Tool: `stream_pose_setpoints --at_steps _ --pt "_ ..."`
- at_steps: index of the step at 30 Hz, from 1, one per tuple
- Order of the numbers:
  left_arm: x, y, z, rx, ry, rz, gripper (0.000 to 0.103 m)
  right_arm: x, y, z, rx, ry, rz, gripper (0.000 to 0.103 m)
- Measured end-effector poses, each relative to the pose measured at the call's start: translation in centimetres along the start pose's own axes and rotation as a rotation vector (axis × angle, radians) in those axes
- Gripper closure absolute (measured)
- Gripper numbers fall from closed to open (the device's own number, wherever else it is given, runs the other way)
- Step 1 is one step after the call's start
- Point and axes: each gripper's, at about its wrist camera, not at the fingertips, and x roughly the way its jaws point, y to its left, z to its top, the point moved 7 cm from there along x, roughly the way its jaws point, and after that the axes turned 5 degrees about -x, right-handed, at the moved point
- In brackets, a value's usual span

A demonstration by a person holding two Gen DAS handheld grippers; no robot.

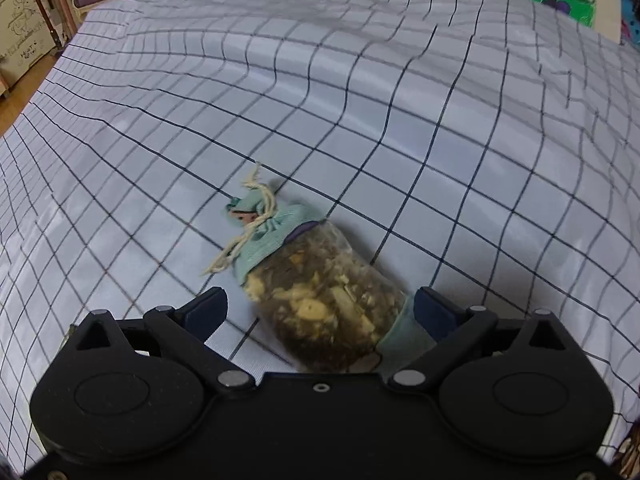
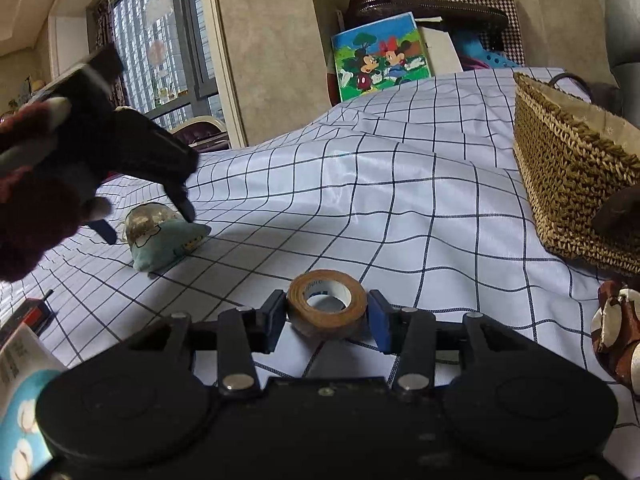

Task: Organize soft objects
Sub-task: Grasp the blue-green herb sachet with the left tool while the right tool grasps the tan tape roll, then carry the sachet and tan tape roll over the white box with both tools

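The left gripper (image 1: 320, 304) is standing with its jaws wide apart around a drawstring pouch (image 1: 316, 292) lying on the checked cloth (image 1: 400, 120); whether the right-hand pad is touching the pouch's fabric is hard to make out, and the gripper body is hiding the pouch's near end. The right gripper (image 2: 326, 316) is clamping a roll of brown tape (image 2: 326, 304). A woven basket (image 2: 568, 176) is sitting cut off at the frame edge.
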Motion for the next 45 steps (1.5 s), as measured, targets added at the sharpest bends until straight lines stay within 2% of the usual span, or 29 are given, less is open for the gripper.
stream_pose_setpoints --at_steps 2,5,7,8,10,17,21,27,31,38,45 --pt "1.1 -0.3 0.1 -0.003 0.036 0.009 0.006 0.0 0.0 0.0 0.003 -0.002 0.004 0.060" --pt "2.3 -0.4 -0.3 -0.017 0.089 -0.014 0.016 0.0 0.0 0.0 0.005 -0.004 0.005 0.060" --pt "1.8 -0.7 -0.5 0.004 0.060 -0.032 0.040 0.0 0.0 0.0 0.004 -0.003 0.008 0.060" --pt "1.3 -0.8 -0.6 0.024 0.047 -0.038 0.047 0.0 0.0 -0.1 0.006 -0.003 0.009 0.060" --pt "0.5 -0.8 -1.0 0.036 0.052 -0.054 0.052 0.0 0.0 -0.1 0.012 -0.002 0.012 0.060" --pt "-2.4 2.7 -3.2 -0.004 0.056 -0.079 0.053 0.2 0.0 -0.2 0.019 0.005 0.020 0.060" --pt "-5.5 5.7 -4.7 -0.029 0.040 -0.105 0.053 0.5 -0.1 -0.3 0.031 0.010 0.030 0.060" --pt "-10.2 13.3 -7.7 -0.063 -0.006 -0.072 0.053 0.6 0.1 -0.4 0.022 0.025 0.020 0.060" --pt "-12.0 20.2 -10.9 -0.152 -0.006 -0.058 0.053 0.7 0.3 -0.3 0.014 0.034 0.012 0.060" --pt "-12.5 32.6 -16.0 -0.330 -0.009 0.040 0.053 1.2 0.3 0.0 0.005 0.071 -0.004 0.060" --pt "-12.2 42.3 -21.0 -0.454 0.010 0.134 0.053 2.0 0.5 0.7 -0.004 0.138 -0.045 0.061"
